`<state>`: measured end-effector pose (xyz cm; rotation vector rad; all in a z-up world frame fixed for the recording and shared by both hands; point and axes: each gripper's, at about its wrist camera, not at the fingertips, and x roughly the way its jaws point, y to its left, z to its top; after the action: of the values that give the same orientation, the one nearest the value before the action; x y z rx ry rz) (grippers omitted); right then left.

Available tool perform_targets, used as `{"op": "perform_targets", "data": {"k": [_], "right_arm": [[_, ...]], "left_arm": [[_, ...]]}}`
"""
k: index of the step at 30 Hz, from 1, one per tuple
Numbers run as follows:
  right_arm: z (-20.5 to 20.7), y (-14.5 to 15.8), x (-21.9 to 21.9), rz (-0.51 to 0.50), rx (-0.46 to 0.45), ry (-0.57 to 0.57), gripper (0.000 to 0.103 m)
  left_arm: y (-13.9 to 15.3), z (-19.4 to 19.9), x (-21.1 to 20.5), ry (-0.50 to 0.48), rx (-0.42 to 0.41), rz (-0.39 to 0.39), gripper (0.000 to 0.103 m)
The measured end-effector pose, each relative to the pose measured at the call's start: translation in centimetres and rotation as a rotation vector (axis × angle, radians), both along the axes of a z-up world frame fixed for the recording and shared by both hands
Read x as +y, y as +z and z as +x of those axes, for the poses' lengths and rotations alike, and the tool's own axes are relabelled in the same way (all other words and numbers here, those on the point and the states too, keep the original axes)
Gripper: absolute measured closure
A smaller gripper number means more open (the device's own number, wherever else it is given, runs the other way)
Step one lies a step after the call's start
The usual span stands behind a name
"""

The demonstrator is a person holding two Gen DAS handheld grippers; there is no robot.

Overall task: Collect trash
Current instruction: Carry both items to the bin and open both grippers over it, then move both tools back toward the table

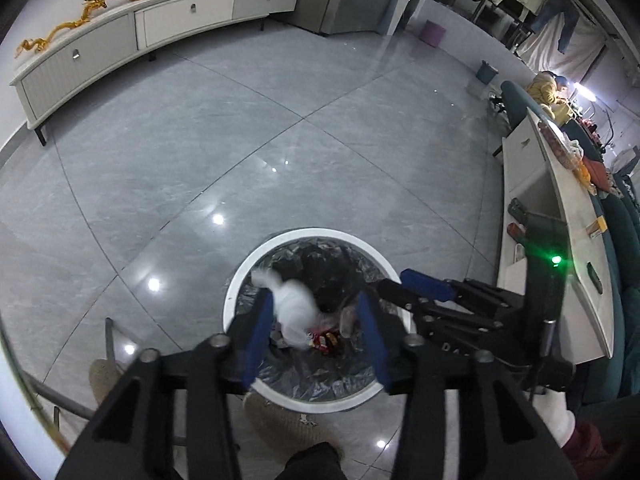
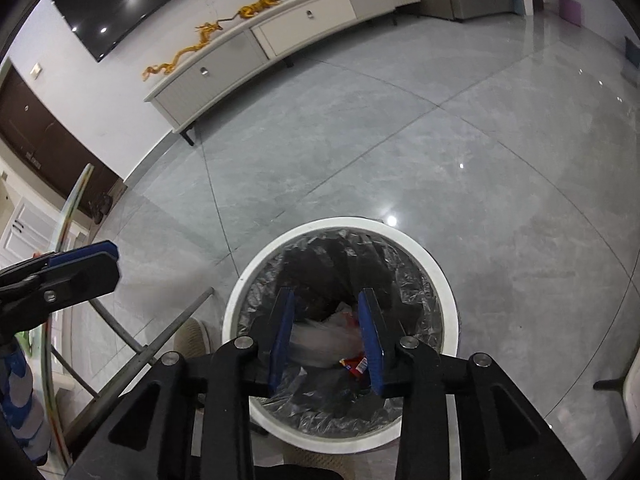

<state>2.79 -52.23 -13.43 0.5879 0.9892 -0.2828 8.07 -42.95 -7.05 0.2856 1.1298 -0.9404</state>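
Observation:
A round bin with a white rim (image 1: pixel 308 234) and a black liner stands on the floor right below both grippers. In the left wrist view my left gripper (image 1: pixel 316 300) is open over it. A blurred white crumpled tissue (image 1: pixel 294 304) is loose between the blue pads, close to the left one. My right gripper (image 2: pixel 326 296) is open above the same bin rim (image 2: pixel 344 226), with a blurred clear plastic bag (image 2: pixel 320 340) between its fingers. A red wrapper (image 2: pixel 354 364) lies inside the bin. Each gripper shows in the other's view: right gripper (image 1: pixel 400 280), left gripper (image 2: pixel 112 260).
Grey tiled floor surrounds the bin. A long white cabinet (image 1: pixel 120 36) with gold dragon ornaments (image 1: pixel 72 24) lines the far wall. A white table (image 1: pixel 560 216) with clutter and a teal sofa lie to the right. A glass table's metal legs (image 2: pixel 160 340) stand left of the bin. A person's slipper (image 1: pixel 288 424) is just below.

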Motion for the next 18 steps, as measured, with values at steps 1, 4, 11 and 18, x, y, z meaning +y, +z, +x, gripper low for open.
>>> {"op": "perform_targets", "data": {"k": [1, 4, 11, 18], "right_arm": [[0.0, -0.2, -0.1, 0.003, 0.004, -0.004, 0.066], [0.1, -0.6, -0.7, 0.005, 0.008, -0.020, 0.060], [0.4, -0.9, -1.3, 0.019, -0.003, -0.061, 0.058], [0.0, 0.6, -0.5, 0.009, -0.026, -0.070, 0.058]], "left_arm": [[-0.1, -0.1, -0.1, -0.003, 0.006, -0.003, 0.057], [-0.3, 0.2, -0.3, -0.007, 0.028, -0.016, 0.057], [-0.1, 1.2, 0.1, 0.028, 0.066, -0.052, 0.055], [2.2, 0.7, 1.3, 0.077, -0.014, -0.092, 0.045]]}}
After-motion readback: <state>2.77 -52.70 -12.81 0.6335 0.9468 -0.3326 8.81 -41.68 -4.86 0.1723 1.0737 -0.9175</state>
